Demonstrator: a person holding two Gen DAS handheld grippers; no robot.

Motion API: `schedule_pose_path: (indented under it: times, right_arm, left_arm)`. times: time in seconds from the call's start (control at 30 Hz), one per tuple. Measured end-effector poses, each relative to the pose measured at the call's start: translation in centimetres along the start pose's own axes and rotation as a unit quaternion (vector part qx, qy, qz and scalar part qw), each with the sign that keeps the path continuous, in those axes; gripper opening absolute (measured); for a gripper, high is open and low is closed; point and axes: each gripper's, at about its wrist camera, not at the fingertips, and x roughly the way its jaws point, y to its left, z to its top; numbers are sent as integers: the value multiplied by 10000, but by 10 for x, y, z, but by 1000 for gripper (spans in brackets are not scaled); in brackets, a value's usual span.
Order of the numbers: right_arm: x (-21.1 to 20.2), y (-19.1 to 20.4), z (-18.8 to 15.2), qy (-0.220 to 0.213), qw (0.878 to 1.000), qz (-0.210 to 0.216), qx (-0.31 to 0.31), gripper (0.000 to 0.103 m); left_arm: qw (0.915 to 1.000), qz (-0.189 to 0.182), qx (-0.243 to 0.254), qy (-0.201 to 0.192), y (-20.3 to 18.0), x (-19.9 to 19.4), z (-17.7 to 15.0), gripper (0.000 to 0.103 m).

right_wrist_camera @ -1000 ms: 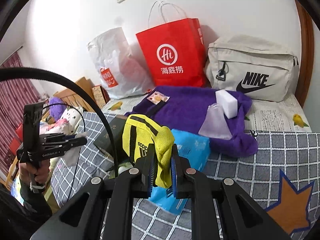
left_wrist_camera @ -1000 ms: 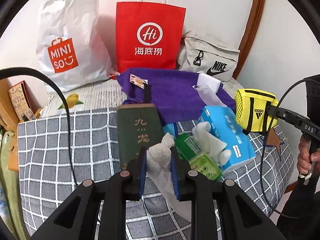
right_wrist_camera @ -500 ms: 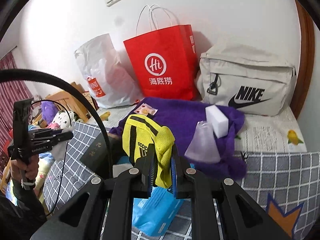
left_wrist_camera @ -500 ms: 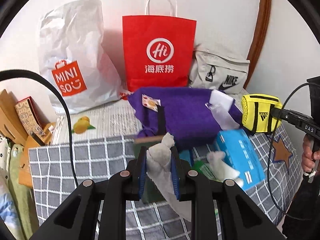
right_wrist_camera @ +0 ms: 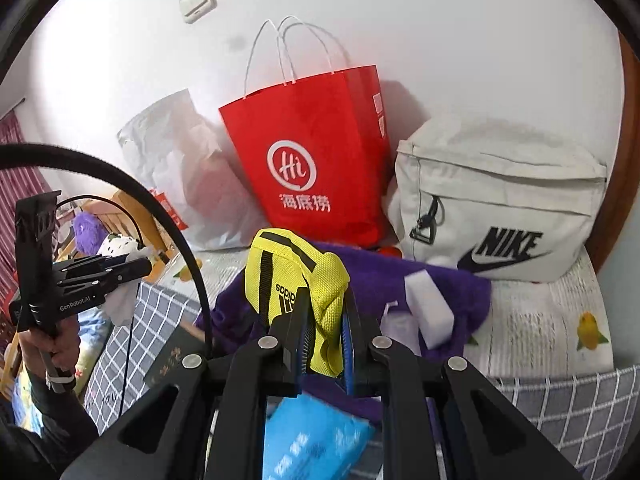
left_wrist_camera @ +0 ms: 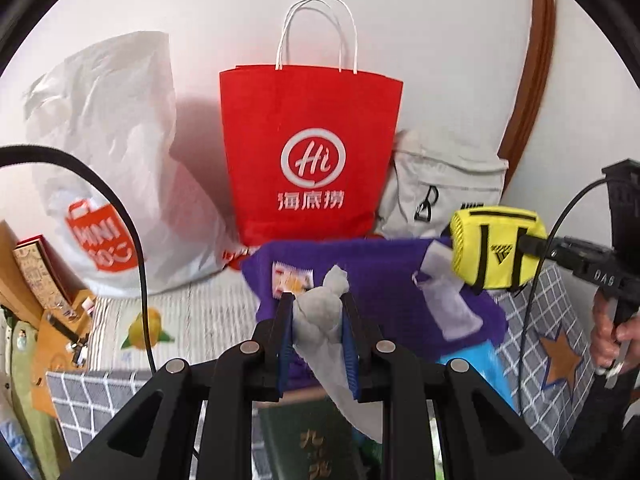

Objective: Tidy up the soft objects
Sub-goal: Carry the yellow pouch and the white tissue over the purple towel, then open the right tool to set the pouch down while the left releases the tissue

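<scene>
Both tools now ride higher and closer to the wall than a second ago: the red paper bag [left_wrist_camera: 312, 152] looms larger in each view, while the blue tissue pack [right_wrist_camera: 316, 440] and green booklet [left_wrist_camera: 316, 444] have slid down under the fingers.

Item, left tool [left_wrist_camera: 317, 336]: clenched on a crumpled white cloth [left_wrist_camera: 320, 312], pinched at its knotted top so the loose tail hangs free below the pads (a grip near the bunch keeps limp fabric from slipping).

Item, right tool [right_wrist_camera: 325, 336]: clenched on a yellow mesh pouch [right_wrist_camera: 296, 280], held by one folded edge, the bulk standing above the fingers.

Item, bed: checked grey cover [left_wrist_camera: 100, 396], purple towel [right_wrist_camera: 452, 292] spread with a white sponge block [right_wrist_camera: 428, 308] on it, well clear of both loads.

Item, containers against the wall: red paper bag upright with its mouth open, white plastic bag [left_wrist_camera: 112, 152] to one side, beige sling bag [right_wrist_camera: 500, 200] to the other.

Judgement: both soft things are carried aloft towards the bags, probably for dropping in from above; which bag cannot be told.
</scene>
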Motion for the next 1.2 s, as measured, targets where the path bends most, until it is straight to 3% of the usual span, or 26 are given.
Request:
schedule_pose_path:
  times: [0.33,0.67,1.2]
  right_arm:
    - [38,-16,21,121,9999,-24,44,14]
    - [78,-20,12,558,9981,-171,-184,14]
    - [147,-48,-6,1192,9923,-275,209,14]
  left_arm:
    - [9997,-125,-226,24,5,41,45,21]
    - [9992,-158,-206,310,0,79,34,21]
    - [9985,-236,-250,425,9,96,29,21]
